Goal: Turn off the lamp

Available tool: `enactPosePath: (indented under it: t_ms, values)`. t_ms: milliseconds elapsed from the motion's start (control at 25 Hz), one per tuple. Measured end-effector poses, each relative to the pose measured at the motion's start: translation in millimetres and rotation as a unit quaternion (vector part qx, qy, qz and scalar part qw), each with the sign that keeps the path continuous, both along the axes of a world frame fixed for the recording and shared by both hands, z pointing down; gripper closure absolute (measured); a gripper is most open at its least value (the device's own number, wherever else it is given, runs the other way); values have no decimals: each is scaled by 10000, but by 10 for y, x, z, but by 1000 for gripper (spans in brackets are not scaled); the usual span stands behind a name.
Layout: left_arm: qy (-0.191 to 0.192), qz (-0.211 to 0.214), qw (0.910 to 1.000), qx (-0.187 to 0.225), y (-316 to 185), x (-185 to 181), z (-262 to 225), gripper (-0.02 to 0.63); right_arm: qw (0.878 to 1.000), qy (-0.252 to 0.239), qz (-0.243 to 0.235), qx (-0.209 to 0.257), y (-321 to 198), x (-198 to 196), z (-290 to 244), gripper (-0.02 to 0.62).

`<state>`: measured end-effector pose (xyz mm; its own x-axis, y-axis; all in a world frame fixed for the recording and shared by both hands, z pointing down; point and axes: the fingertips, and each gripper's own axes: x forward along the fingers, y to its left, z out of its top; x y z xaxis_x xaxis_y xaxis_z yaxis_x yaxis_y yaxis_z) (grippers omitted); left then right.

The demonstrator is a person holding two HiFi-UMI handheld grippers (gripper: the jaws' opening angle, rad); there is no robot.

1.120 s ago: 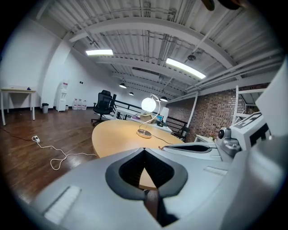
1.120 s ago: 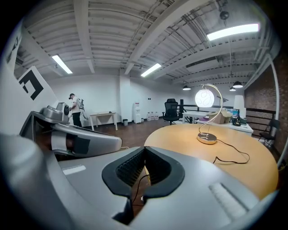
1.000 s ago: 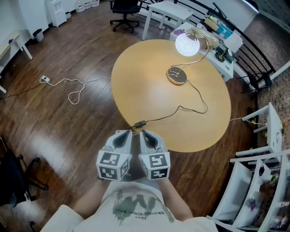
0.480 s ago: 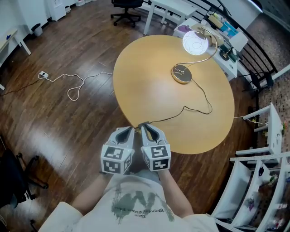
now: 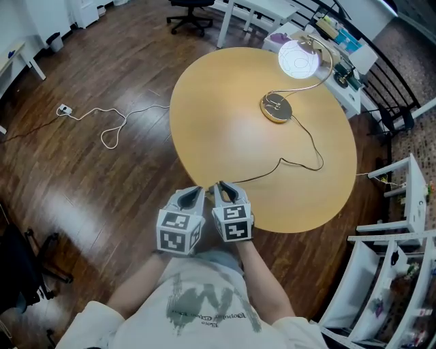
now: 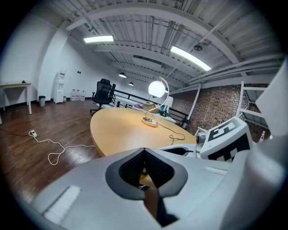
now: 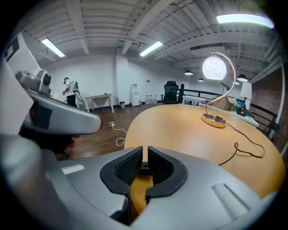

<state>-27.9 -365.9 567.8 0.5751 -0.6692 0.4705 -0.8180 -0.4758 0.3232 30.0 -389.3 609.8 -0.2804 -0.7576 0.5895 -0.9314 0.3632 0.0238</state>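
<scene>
The lamp stands on the far side of a round wooden table [image 5: 225,102], its round head [image 5: 298,59] lit on a curved stem above a flat disc base [image 5: 276,109]. Its black cord [image 5: 300,160] loops across the tabletop to the near edge. There it disappears under the tips of my grippers. My left gripper [image 5: 193,198] and right gripper [image 5: 225,193] are side by side at that near edge, both shut and holding nothing. The left gripper view shows the left gripper [image 6: 144,150] with the lit lamp [image 6: 156,88] far ahead. In the right gripper view the right gripper [image 7: 145,155] is shut, the lamp [image 7: 214,68] to its right.
A white cable [image 5: 112,126] lies looped on the wood floor left of the table. A black office chair [image 5: 191,10] and white desks with clutter [image 5: 327,41] stand beyond it, by a black railing. A white rack [image 5: 402,225] is at the right.
Both grippers have moved forward to the table's near edge, over the end of the cord. The lamp stays lit and has not moved.
</scene>
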Motion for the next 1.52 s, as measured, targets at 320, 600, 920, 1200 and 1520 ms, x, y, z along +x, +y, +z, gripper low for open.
enactPosePath:
  t_ms: [320, 600, 920, 1200, 1520]
  values:
    - [-85, -103, 9999, -74, -74, -127, 88, 611, 9994, 181, 190, -215, -60, 58, 229, 569]
    - [-134, -68, 9999, -81, -77, -105, 121, 611, 9987, 138, 422, -257, -19, 132, 310, 589]
    - [-173, -41, 9997, -155, -31, -122, 196, 611, 9965, -279, 687, -388, 23, 191, 416, 595]
    - [-159, -36, 9998, -153, -21, -118, 170, 611, 9971, -220, 655, -334, 6, 200, 418, 595]
    - [-86, -75, 9999, -19, 35, -152, 56, 611, 9972, -361, 657, -17, 23, 204, 100, 594]
